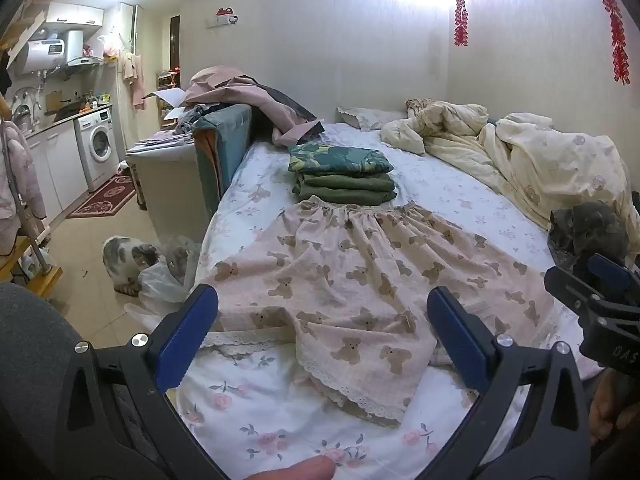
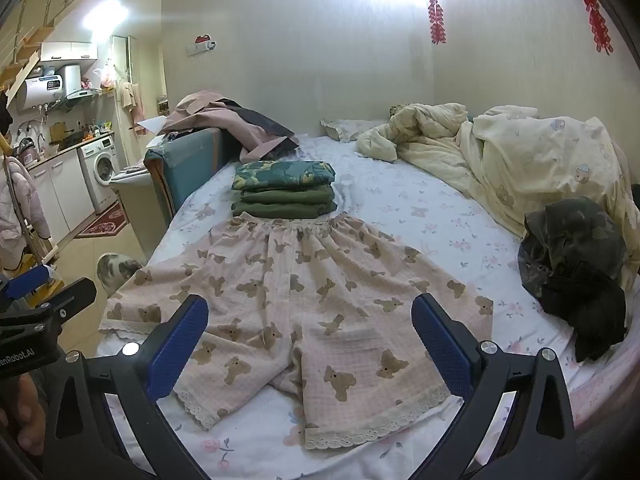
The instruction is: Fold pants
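Pink bear-print pants [image 1: 352,276] lie spread flat on the bed, waistband far, lace-hemmed legs toward me; they also show in the right wrist view [image 2: 304,300]. My left gripper [image 1: 320,316] is open and empty, hovering above the left leg hem. My right gripper [image 2: 310,328] is open and empty above the legs near the crotch. The right gripper's body [image 1: 596,292] shows at the right edge of the left view; the left gripper's body [image 2: 36,308] shows at the left edge of the right view.
A stack of folded green clothes [image 1: 344,176] [image 2: 284,192] sits just beyond the waistband. A dark crumpled garment [image 2: 572,264] lies at right. A rumpled cream duvet [image 2: 500,160] fills the far right. A cat [image 1: 128,260] is on the floor left of the bed.
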`<control>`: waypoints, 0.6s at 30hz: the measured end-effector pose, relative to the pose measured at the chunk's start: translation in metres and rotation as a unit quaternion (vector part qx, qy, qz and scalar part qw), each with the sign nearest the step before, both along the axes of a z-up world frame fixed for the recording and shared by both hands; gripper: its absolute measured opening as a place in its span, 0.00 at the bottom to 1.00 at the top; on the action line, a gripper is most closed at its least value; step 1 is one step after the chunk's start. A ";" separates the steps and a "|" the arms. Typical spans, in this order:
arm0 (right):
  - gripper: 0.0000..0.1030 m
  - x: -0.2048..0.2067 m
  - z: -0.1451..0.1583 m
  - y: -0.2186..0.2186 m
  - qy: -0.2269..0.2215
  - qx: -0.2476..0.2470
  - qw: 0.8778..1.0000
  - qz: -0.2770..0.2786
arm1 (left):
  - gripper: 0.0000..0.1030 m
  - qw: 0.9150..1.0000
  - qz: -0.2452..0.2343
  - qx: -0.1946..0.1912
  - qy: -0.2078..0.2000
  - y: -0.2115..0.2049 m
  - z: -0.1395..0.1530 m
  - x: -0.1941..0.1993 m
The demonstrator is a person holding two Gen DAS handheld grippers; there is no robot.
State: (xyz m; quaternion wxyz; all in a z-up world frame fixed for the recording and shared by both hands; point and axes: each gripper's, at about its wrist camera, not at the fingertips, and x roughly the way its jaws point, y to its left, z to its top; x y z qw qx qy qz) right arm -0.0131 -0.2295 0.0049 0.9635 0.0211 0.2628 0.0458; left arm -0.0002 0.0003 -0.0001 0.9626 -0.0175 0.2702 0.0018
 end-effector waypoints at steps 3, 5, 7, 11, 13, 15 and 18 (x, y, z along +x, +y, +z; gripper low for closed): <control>1.00 0.000 0.000 0.000 -0.002 0.001 1.000 0.001 | 1.00 1.000 0.000 0.001 0.002 0.000 0.000 0.000; 1.00 -0.001 0.000 0.000 -0.002 0.000 1.000 0.001 | 1.00 1.000 -0.001 0.001 0.001 0.000 0.000 0.000; 1.00 0.000 0.001 0.000 -0.002 0.000 1.000 0.000 | 1.00 1.000 -0.001 0.001 0.000 0.000 0.001 0.000; 1.00 0.000 0.001 0.000 -0.001 -0.001 1.000 0.000 | 1.00 1.000 0.000 0.002 0.002 0.000 0.000 0.000; 1.00 0.000 0.001 0.000 -0.002 -0.001 1.000 0.000 | 1.00 1.000 0.001 0.002 0.002 0.000 0.000 0.000; 1.00 0.000 0.002 -0.001 -0.002 0.000 1.000 -0.001 | 1.00 1.000 0.001 0.002 0.001 0.000 0.000 0.000; 1.00 0.000 0.001 0.000 -0.003 -0.001 1.000 -0.001 | 1.00 1.000 0.000 0.001 0.001 0.000 0.000 0.000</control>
